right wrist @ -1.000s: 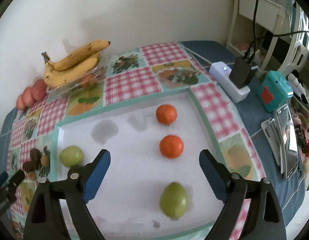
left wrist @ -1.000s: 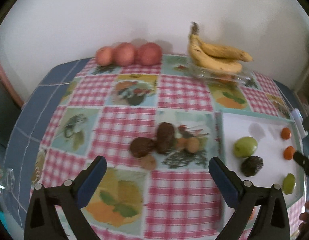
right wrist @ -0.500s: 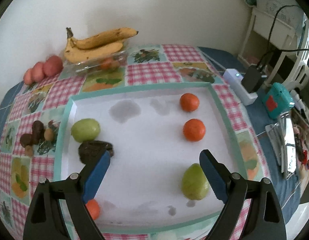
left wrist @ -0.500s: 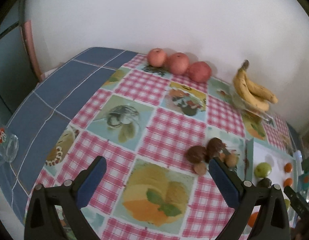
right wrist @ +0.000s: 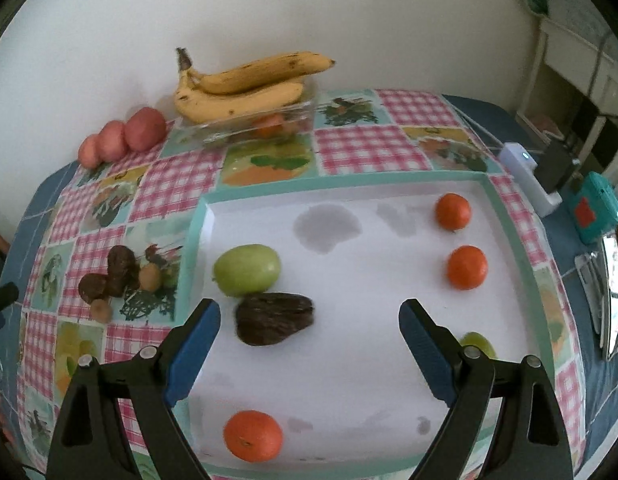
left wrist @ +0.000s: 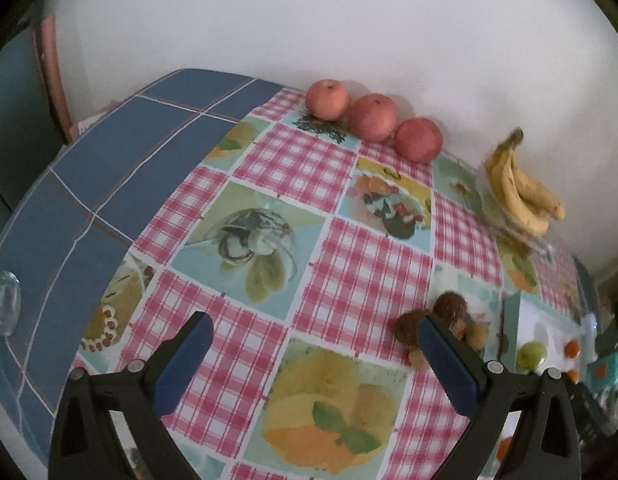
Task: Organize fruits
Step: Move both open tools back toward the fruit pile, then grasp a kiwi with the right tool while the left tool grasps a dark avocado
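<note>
A plain white wall fills the field from ten to two o'clock behind the bench, lit softly and evenly with faint shadows low on it. The bench wears a blue tiled-pattern cover under a pink-checked cloth printed with fruit pictures. In the left wrist view, at nine to ten o'clock, a pinkish upright edge stands against the wall beside a dull blue-grey surface. In the right wrist view, at two o'clock, white shelving stands off the bench's far corner, brightly lit.
</note>
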A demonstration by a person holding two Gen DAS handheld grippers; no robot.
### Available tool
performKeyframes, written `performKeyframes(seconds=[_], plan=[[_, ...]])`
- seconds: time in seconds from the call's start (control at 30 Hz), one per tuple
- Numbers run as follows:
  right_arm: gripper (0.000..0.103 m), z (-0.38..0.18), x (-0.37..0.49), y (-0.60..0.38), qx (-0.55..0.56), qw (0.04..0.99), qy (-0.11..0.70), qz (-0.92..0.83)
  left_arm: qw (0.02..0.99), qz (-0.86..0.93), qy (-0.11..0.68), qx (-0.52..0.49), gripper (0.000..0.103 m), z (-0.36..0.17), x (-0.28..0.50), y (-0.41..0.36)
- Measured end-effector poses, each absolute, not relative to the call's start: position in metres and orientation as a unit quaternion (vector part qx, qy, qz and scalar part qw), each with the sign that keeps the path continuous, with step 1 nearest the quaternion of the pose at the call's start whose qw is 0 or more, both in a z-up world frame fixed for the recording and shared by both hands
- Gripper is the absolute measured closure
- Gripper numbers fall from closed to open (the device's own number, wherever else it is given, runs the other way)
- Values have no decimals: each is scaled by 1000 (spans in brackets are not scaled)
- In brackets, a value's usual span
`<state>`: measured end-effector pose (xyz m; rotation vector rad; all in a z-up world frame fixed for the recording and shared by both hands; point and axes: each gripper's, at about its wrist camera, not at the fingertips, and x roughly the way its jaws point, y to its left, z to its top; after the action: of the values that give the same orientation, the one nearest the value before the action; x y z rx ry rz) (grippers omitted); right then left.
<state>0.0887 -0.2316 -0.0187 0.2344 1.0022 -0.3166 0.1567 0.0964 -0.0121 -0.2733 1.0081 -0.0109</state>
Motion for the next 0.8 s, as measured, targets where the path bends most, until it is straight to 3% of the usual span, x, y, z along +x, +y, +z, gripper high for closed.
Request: performKeyframes(seconds=[0.4, 0.5, 0.57, 0.63, 0.73, 0.8], plan=[[14, 7, 130, -173, 83, 891, 437, -93, 860, -2, 491, -138, 0, -24, 180, 97], [27, 3, 142, -163, 86, 889, 442, -83, 856, -8, 495, -149, 1, -31, 183, 94], [29, -2, 150, -157, 92, 887, 447, -72, 849, -20, 503, -158, 1, -37, 185, 88], [41, -9, 157, -149, 92, 883, 456, -61, 844, -31, 510, -162, 1, -41, 187, 81], [47, -22, 167, -140, 84, 878, 469, -51, 838, -44, 520, -158, 3, -50, 191, 69], [50, -30, 170, -136, 82, 874, 477, -45, 833, -43, 529, -154, 12, -58, 193, 64]])
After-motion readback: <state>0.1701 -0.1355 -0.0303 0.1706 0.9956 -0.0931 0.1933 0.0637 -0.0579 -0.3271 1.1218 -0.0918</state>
